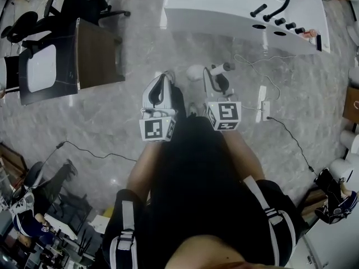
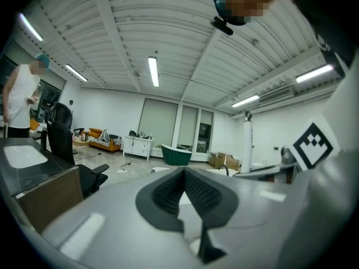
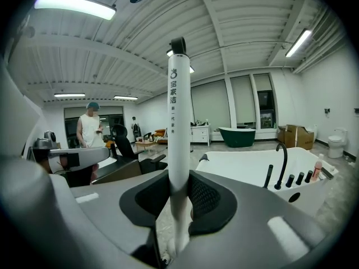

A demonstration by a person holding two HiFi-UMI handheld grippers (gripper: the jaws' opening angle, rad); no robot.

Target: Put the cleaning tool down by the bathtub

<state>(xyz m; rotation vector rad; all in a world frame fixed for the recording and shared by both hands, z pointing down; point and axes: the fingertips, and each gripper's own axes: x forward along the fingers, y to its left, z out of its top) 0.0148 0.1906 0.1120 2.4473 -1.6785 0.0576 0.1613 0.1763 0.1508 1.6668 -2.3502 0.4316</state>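
Right gripper (image 3: 178, 198), foreground of the right gripper view: the jaws stand partly apart, and both ribbed pads are clamped on the white shaft of the cleaning tool (image 3: 178, 122). The shaft runs upright through the jaws, with its black cap at the top. Its lower end drops out of that view, so you cannot tell whether it touches the floor.

Left gripper (image 2: 188, 192): the pads meet at the tips with nothing between them. It hangs idle beside the right one, at about the same level in the head view.

Bathtub (image 1: 224, 24): it lies ahead of both grippers, well apart from them, with open marble floor (image 1: 134, 128) between. The black faucet (image 1: 280, 4) and knobs sit along its far rim.

A white power strip (image 1: 262, 102) and its cable lie on the floor to your right, between you and the tub. A desk (image 1: 95, 55) stands off to the left.

Step in hand, as a judgement: you are carrying the tool and have not yet put it down. It is in your grip and nowhere near the tub wall.

Next move calls for:
- closing the ground to the near wall of the tub, keeping left of the cable;
- lowering the right gripper until the tool's base takes its weight on the floor;
- opening the jaws only once the shaft is leaning on the tub or lying flat, since a tall, slim shaft will likely topple if freed upright.
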